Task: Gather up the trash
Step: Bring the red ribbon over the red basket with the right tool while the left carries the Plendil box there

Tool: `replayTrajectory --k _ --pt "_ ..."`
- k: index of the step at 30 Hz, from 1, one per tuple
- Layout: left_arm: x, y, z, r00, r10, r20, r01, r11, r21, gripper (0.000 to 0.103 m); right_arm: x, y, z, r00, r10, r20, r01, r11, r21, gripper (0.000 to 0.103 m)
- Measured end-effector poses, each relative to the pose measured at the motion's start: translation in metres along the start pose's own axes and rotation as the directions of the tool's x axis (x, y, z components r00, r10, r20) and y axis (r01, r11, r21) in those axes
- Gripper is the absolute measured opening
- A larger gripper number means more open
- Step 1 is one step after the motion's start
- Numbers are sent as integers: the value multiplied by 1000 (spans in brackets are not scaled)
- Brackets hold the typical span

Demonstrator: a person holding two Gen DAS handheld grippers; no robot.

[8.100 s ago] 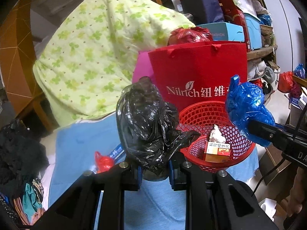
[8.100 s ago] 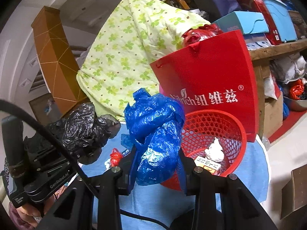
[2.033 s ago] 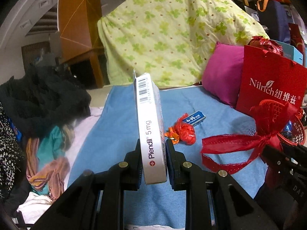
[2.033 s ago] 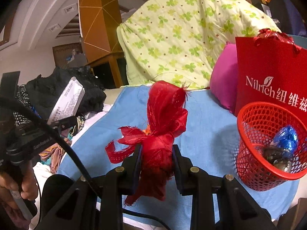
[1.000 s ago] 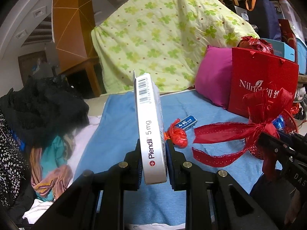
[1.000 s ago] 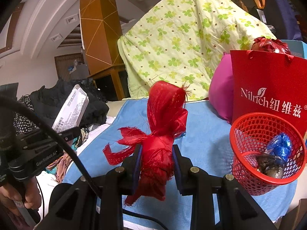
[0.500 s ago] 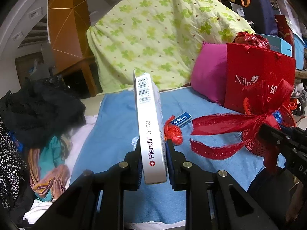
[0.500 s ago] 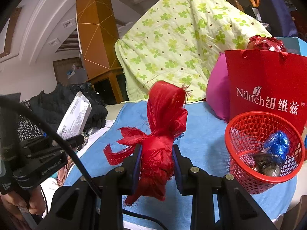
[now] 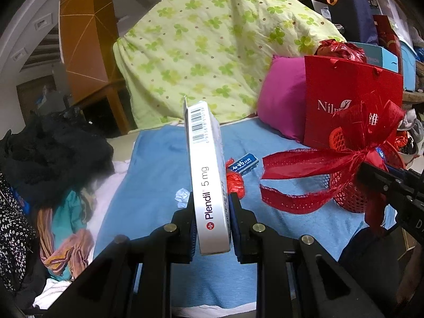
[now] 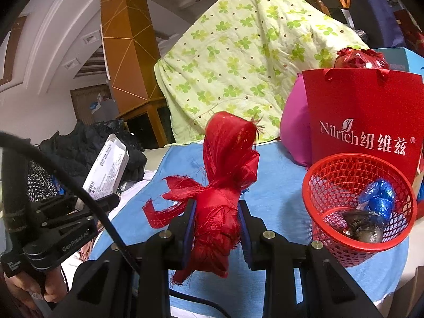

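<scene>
My left gripper (image 9: 211, 213) is shut on a white Plendil medicine box (image 9: 206, 175), held upright above the blue cloth; the box also shows in the right wrist view (image 10: 107, 168). My right gripper (image 10: 216, 218) is shut on a red ribbon bow (image 10: 225, 175), which also shows in the left wrist view (image 9: 344, 156). The red mesh basket (image 10: 336, 241) stands at the right, holding a blue bag (image 10: 377, 196) and a black bag (image 10: 360, 224). A small red wrapper (image 9: 235, 182), a blue packet (image 9: 245, 163) and a white scrap (image 9: 182, 196) lie on the cloth.
A red Nilrich paper bag (image 10: 363, 122) stands behind the basket, next to a pink pillow (image 9: 281, 100). A green flowered quilt (image 9: 212, 53) fills the back. Dark and coloured clothes (image 9: 47, 164) are piled at the left. The blue cloth (image 9: 159, 175) covers the surface.
Both grippers keep their hold. The view has shifted slightly; the basket and red bag sit a little nearer the right gripper.
</scene>
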State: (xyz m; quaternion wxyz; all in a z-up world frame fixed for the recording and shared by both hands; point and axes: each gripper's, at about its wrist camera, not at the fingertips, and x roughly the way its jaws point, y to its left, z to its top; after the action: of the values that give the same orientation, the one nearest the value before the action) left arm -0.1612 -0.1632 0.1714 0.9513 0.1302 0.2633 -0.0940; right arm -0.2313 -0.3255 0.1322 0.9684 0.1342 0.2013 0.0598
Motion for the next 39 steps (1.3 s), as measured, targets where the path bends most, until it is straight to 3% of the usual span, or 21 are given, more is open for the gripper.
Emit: replayTrajectory --k 39 --pt "-2 -23 3 999 -45 -1 45 997 68 23 -22 -22 3 999 -19 28 17 998 64 32"
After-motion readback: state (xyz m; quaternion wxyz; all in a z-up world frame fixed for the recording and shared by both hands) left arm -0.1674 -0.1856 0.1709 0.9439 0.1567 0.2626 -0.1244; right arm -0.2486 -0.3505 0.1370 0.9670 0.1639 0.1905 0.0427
